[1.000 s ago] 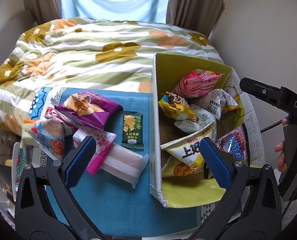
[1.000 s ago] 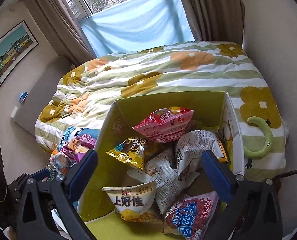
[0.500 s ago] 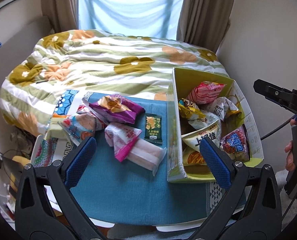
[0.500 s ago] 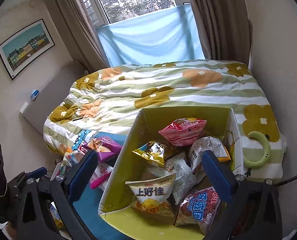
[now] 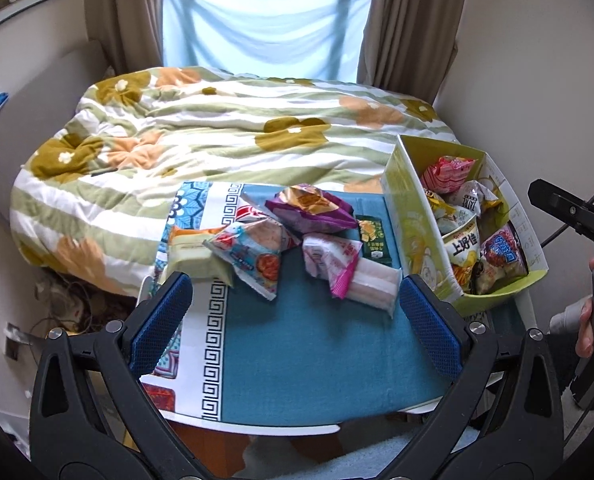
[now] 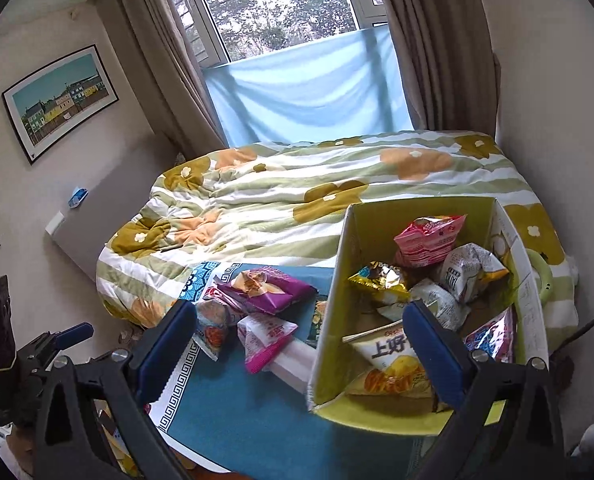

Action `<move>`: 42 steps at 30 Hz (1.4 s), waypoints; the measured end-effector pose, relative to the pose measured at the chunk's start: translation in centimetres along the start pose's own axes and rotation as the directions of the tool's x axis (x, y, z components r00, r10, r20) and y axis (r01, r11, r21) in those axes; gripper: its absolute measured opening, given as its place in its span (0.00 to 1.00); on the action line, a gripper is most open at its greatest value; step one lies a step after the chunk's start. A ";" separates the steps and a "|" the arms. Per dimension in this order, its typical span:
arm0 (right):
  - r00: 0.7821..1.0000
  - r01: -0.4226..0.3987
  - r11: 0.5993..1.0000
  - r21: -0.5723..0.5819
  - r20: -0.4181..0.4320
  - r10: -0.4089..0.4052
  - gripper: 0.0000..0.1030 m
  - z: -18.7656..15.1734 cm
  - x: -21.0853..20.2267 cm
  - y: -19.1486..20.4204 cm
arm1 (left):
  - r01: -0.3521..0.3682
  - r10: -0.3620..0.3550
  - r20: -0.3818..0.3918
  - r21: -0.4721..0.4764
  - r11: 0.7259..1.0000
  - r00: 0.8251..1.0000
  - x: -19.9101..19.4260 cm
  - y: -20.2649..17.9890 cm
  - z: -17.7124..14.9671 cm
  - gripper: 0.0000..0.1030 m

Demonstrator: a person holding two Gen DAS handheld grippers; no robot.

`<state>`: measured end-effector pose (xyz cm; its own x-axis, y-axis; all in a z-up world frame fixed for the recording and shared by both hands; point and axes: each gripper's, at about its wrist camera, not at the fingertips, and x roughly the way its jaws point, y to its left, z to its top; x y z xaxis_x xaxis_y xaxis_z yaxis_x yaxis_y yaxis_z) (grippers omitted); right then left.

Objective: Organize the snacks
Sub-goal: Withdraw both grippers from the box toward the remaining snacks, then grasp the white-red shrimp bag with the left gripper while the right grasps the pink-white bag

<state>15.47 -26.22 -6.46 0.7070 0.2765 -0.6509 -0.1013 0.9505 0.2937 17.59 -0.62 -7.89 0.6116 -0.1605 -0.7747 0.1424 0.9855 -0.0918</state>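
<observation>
- The snacks are split between two places. The yellow-green box (image 6: 421,208) stands on the right side of the blue cloth (image 5: 317,356) and already holds a good share: a pink bag (image 6: 429,236) at the back, a gold bag (image 6: 381,280), a white-and-yellow bag (image 6: 469,268), a white chips bag (image 6: 393,356) at the front and a red-and-blue bag (image 5: 503,252) in the near right corner.
- Still loose on the cloth, left of the box: a purple bag (image 5: 311,208) lying on top of the pile, a clear pack with a red-and-blue print (image 5: 253,248), a pale green pack (image 5: 193,256) at the left edge, a pink-and-white bag (image 5: 329,256) resting over a long white pack (image 5: 373,284), and a small dark green packet (image 5: 371,236) just beside the box wall.
- So I judge the job roughly half done — about six packs still have to go in.
- My left gripper (image 5: 295,312) hangs above the near edge of the cloth, jaws spread wide, nothing between them.
- My right gripper (image 6: 297,344) hovers over the near left corner of the box, jaws likewise apart and empty.
- The box's tall left wall stands between the loose pile and the inside — each pack has to be lifted over it.
- The purple bag covers part of the pile, so I would probably take it first.
- Beyond the table lie the bed with a flowered quilt (image 5: 225,132), a curtained window (image 6: 281,4) and a framed picture (image 6: 59,96) on the left wall.
</observation>
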 end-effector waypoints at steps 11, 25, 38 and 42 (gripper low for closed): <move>0.993 0.117 0.991 0.063 0.000 -0.118 1.00 -4.8 3.6 7.8 | 0.077 -0.075 -0.040 0.075 0.994 0.996 2.5 7.8 1.4 0.99; 0.968 0.229 0.973 0.017 -0.107 -0.226 1.00 -8.8 14.0 11.7 | 0.134 -0.111 -0.174 0.124 0.983 0.978 14.5 8.2 5.2 0.99; 0.937 0.317 0.948 -0.039 -0.139 -0.319 1.00 -10.8 21.9 9.6 | 0.089 0.003 -0.297 0.293 0.952 0.955 24.8 4.6 4.0 0.99; 0.932 0.334 0.941 -0.058 -0.130 -0.339 1.00 -10.8 23.0 9.4 | 0.075 0.035 -0.304 0.343 0.936 0.952 25.7 3.7 3.8 0.98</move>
<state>23.21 -9.34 -26.24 0.6018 -0.0459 -0.7973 0.1002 0.9948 0.0184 36.81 -1.27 -25.77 0.3506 -0.1019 -0.9309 0.4465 0.8920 0.0705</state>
